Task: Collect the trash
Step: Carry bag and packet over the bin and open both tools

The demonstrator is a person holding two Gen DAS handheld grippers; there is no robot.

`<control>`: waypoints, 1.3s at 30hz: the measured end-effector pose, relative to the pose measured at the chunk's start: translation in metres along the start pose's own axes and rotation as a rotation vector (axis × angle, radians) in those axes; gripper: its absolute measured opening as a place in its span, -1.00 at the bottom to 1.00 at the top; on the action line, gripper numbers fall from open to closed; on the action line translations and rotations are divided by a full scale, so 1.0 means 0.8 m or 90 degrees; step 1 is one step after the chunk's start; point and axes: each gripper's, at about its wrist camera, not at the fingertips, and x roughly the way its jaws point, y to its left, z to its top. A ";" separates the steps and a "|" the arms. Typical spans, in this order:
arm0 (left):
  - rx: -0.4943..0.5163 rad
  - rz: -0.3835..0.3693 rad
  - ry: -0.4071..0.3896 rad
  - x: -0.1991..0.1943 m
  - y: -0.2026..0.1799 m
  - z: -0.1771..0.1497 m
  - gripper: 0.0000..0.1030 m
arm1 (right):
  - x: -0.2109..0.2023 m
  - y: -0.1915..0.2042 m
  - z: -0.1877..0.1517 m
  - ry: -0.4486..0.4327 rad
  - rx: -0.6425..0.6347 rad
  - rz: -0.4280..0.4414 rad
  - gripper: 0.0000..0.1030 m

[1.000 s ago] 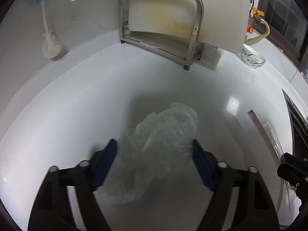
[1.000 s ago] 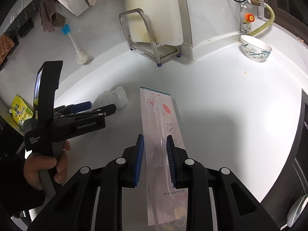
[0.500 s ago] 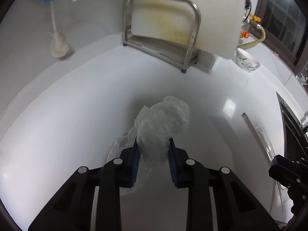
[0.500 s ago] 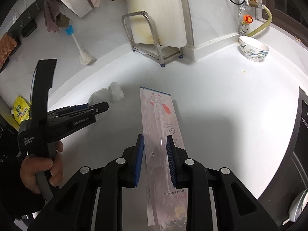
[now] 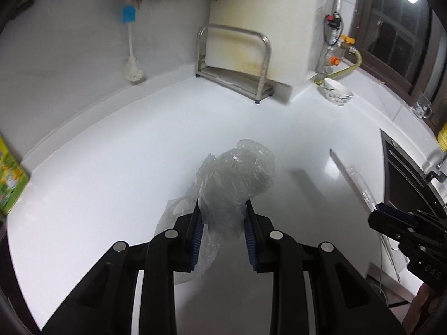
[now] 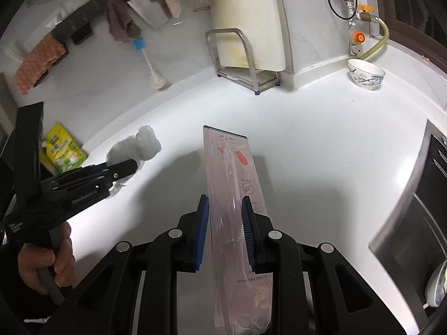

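White counter (image 5: 106, 145) below: the left gripper (image 5: 222, 223) squeezes a crinkly plastic bag (image 5: 237, 178), and the right gripper (image 6: 225, 231) pinches a long wrapper (image 6: 232, 167). Slippery plastic might slide out.

white counter (image 6: 321, 145), bowl (image 6: 366, 76), rack (image 6: 245, 64)

Both my wrist cameras look steeply down along their fingers, close over the glossy white countertop (image 5: 111, 167). Both views share the steel rack (image 6: 237, 55) and patterned bowl (image 5: 338, 92).
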 end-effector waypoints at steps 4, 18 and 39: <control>-0.006 -0.008 -0.004 -0.041 -0.023 -0.030 -0.48 | -0.036 0.003 -0.034 0.000 -0.006 0.006 -0.55; 0.046 -0.043 0.046 -0.104 -0.159 -0.129 -0.48 | -0.141 -0.062 -0.159 0.041 0.046 0.012 -0.55; 0.070 -0.036 0.160 -0.082 -0.240 -0.233 -0.43 | -0.134 -0.108 -0.263 0.156 0.071 0.007 -0.54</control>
